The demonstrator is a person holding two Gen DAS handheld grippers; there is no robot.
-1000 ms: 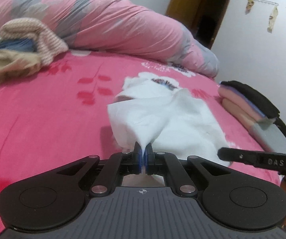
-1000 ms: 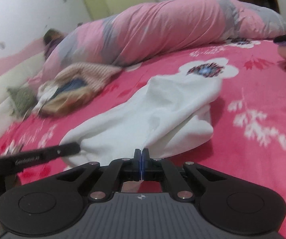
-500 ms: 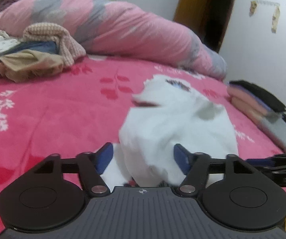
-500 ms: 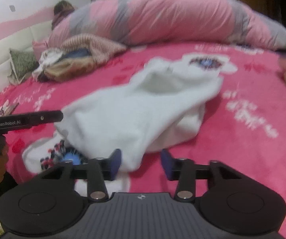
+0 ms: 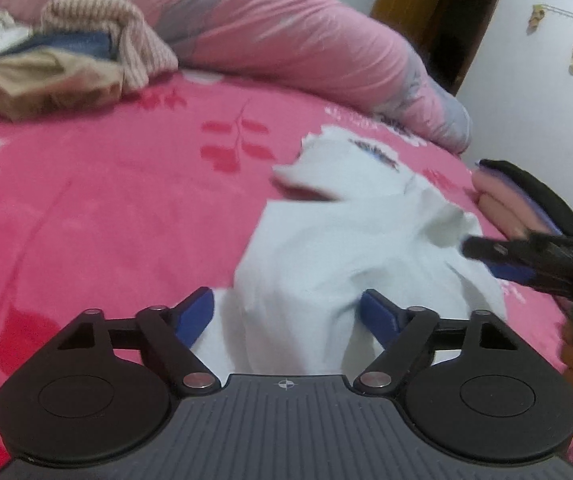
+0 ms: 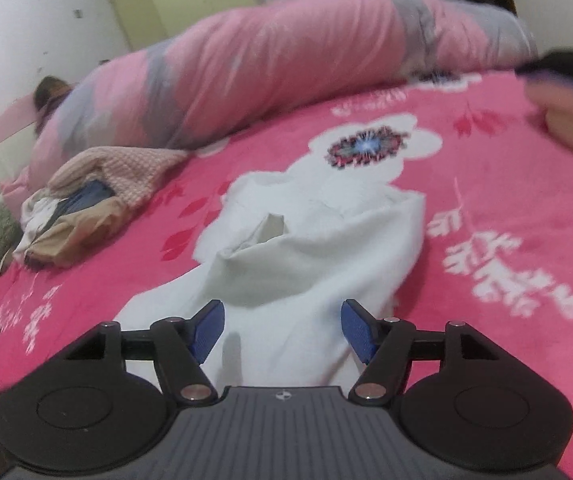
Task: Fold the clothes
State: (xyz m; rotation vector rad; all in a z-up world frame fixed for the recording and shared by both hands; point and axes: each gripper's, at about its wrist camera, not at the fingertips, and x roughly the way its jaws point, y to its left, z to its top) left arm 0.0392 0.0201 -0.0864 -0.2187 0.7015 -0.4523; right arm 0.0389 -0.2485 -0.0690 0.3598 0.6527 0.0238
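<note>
Letting go: we lay the white garment (image 5: 350, 256) down near the bedspread's (image 5: 106, 208) right edge.
Left gripper (image 5: 286, 316) and right gripper (image 6: 282, 330) are both opening, cloth loose between their pads; next, re-grip an edge.

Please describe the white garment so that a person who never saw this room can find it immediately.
Start from the bed with the pink flowered cover. The white garment lies crumpled near its front edge, just ahead of both grippers. It is the only plain white piece lying alone, apart from the mixed clothes pile near the rolled pink quilt.
</note>
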